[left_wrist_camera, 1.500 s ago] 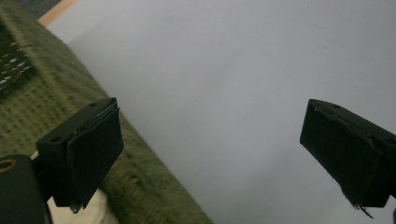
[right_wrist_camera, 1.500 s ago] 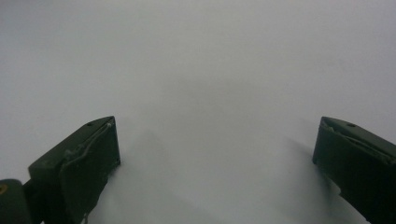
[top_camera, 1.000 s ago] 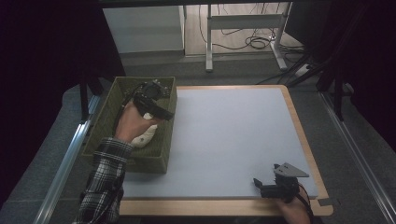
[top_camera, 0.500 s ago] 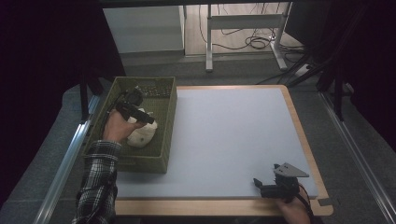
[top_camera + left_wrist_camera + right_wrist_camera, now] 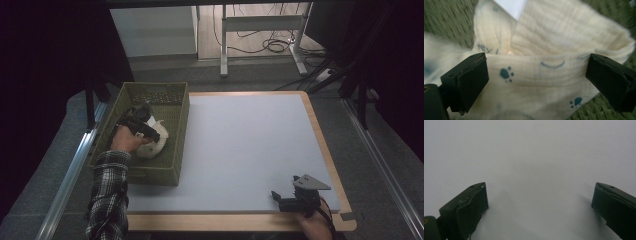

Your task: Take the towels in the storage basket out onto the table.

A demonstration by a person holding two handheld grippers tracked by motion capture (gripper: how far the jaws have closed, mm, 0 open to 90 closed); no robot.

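A cream cloth point(image 5: 155, 144) printed with blue paw marks lies crumpled in the green woven basket point(image 5: 176, 105) at the table's left. My left gripper point(image 5: 145, 127) is down in the basket over it. In the left gripper view the jaws stand wide apart, and a folded edge of the cloth point(image 5: 536, 72) spans the gap between them; neither jaw presses it. My right gripper point(image 5: 290, 200) rests near the front right corner of the white mat point(image 5: 240, 145), open, with bare mat point(image 5: 536, 170) between its jaws.
The basket sits against the mat's left edge. A wooden rim point(image 5: 320, 135) frames the mat. Metal rails point(image 5: 70, 170) run along both sides of the table. Desk legs and cables point(image 5: 265, 45) lie on the floor beyond the far edge.
My left hand and gripper have swung left and lower inside the basket, settling onto the cloth. The right gripper has stayed where it was.
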